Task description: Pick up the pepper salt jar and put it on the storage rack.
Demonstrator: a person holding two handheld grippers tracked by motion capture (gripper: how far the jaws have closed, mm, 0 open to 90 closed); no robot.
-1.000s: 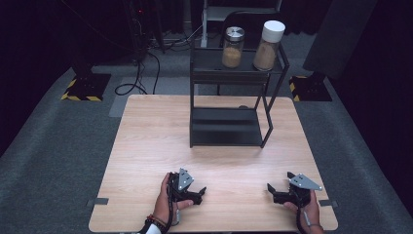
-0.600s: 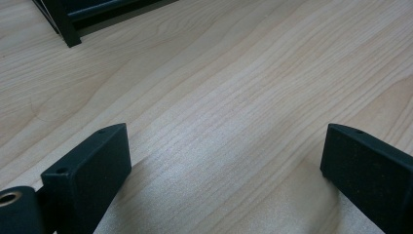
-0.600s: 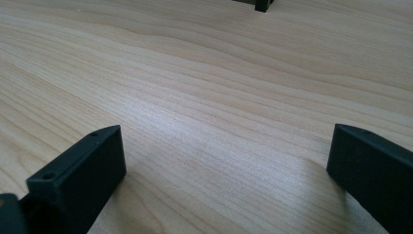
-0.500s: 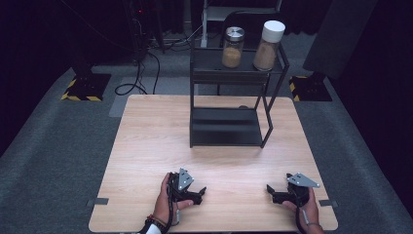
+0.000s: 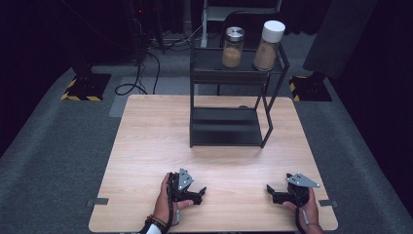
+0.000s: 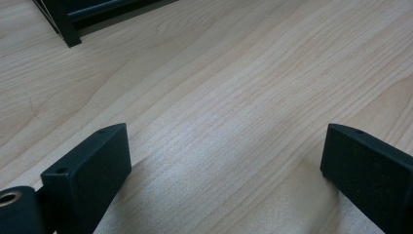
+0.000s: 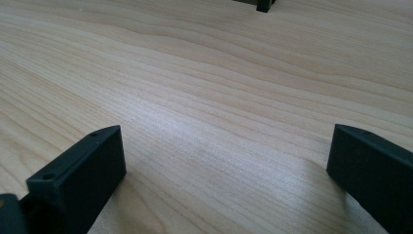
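Left gripper point(image 5: 200, 191): rests on near tabletop point(image 5: 146, 146), jaws wide, holding nothing.
Right gripper point(image 5: 271, 190): same, near right.
Jars: steel-lid jar point(image 5: 233, 48) and white-lid jar point(image 5: 269, 45) stand on shelf point(image 5: 238, 73) top, far side.
Advice: reach high, approach each jar level, grip the body.

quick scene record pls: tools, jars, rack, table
left tool: open, nothing between jaws, resting on table near front edge
right tool: open, nothing between jaws, resting on table near front edge
rack: black, two shelves, at far middle of table
steel-lid jar: top shelf, left, upright
white-lid jar: top shelf, right, upright
bottom shelf: bare
jars: apart from both tools
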